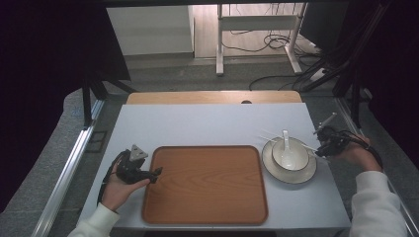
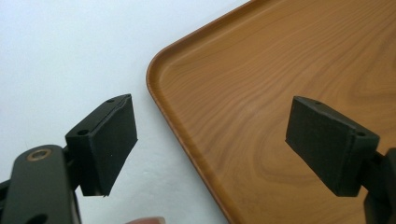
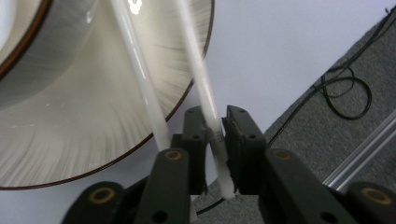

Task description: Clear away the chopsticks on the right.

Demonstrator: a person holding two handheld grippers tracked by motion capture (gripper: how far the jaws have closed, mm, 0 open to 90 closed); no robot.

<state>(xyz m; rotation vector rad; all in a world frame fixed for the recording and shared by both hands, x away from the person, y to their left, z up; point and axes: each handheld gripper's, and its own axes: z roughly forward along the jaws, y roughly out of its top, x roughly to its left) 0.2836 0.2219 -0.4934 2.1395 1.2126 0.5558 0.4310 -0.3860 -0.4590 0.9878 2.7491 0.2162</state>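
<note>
A wooden tray [image 1: 205, 183] lies in the middle of the white table. To its right a white plate [image 1: 292, 176] carries a white bowl [image 1: 290, 158] with a spoon [image 1: 285, 137] in it, and white chopsticks [image 1: 267, 137] lie across them. My right gripper [image 3: 215, 116] is shut on one chopstick [image 3: 198, 70] near its end, just off the plate's rim [image 3: 93, 135]. The second chopstick [image 3: 135, 60] passes outside the left jaw. My left gripper [image 2: 210, 135] stands open over the tray's left rim [image 2: 161, 107], one jaw over the table and one over the tray, with nothing between them.
The table's right edge lies close behind my right gripper [image 1: 323, 144], with grey floor and cables [image 3: 348, 95] beyond. My left gripper [image 1: 157, 173] sits near the table's left edge. A wooden strip [image 1: 212, 97] runs along the far edge.
</note>
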